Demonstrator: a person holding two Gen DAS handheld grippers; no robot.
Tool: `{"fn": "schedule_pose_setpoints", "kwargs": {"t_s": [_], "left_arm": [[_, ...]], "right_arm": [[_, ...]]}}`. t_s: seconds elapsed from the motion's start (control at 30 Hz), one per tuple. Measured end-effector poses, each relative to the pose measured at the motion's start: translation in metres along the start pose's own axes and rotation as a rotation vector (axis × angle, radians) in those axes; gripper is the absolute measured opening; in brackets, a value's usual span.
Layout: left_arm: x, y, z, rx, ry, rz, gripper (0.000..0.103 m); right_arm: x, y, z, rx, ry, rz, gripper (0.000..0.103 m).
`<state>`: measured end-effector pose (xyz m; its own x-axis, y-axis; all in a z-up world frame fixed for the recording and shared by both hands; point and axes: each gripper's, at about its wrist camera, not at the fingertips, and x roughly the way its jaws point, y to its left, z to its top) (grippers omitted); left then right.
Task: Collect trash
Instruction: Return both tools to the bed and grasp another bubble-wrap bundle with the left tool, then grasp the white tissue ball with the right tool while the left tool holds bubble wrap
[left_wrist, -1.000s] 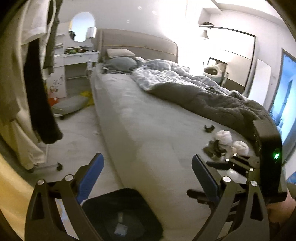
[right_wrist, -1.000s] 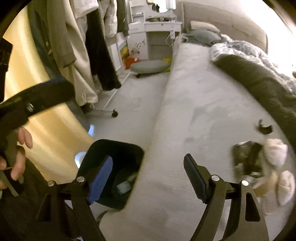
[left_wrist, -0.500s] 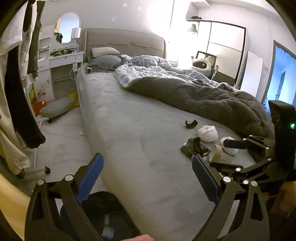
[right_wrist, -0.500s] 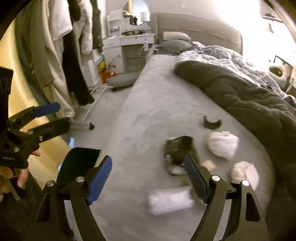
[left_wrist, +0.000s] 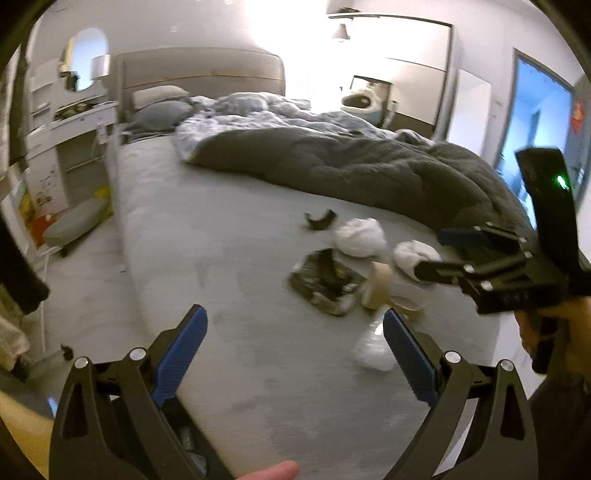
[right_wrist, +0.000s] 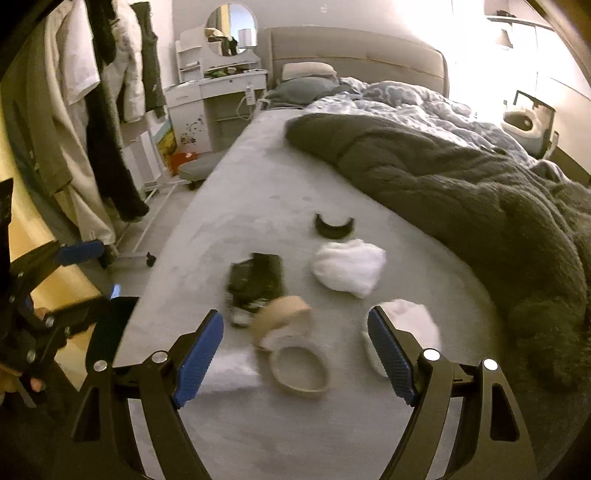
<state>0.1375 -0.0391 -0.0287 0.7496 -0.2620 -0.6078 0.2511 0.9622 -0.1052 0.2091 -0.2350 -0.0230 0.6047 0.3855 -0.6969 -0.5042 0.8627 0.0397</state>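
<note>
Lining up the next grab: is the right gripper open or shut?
Open. The right gripper shows its blue pads spread wide with nothing between them, above the tape ring on the bed.

A grey bed (right_wrist: 266, 192) with a rumpled dark duvet (right_wrist: 461, 184) faces a white vanity (right_wrist: 221, 88) under bright light.
</note>
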Motion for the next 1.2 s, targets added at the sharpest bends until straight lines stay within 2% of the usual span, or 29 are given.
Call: {"fn": "schedule_pose_setpoints", "kwargs": {"t_s": [0.2,0.47,0.73,1.0,1.1,1.2], "left_arm": [[0.020,-0.023,-0.002,0.038,0.036,-0.078,0.097],[0.048,-0.041,-0.008,0.073,0.105,-0.111,0.094],[0.073,-0.057,-0.018,0.107,0.190,-0.167,0.076],[0.090,-0.060,-0.023,0.101,0.243,-0.162,0.054],[0.092,-0.059,-0.024,0.106,0.251,-0.149,0.046],[0.090,-0.056,-0.022,0.095,0.241,-0.151,0.043]], "right_arm": [[-0.002,-0.033,-0.008,0.054,0.010,-0.009,0.081],[0.004,-0.065,-0.014,0.100,0.028,-0.001,0.081],[0.011,-0.078,-0.017,0.105,0.047,0.014,0.082],[0.019,-0.085,-0.020,0.122,0.068,0.025,0.083],[0.021,-0.082,-0.019,0.113,0.064,0.032,0.090],[0.026,-0.080,-0.018,0.109,0.072,0.030,0.090]]}}
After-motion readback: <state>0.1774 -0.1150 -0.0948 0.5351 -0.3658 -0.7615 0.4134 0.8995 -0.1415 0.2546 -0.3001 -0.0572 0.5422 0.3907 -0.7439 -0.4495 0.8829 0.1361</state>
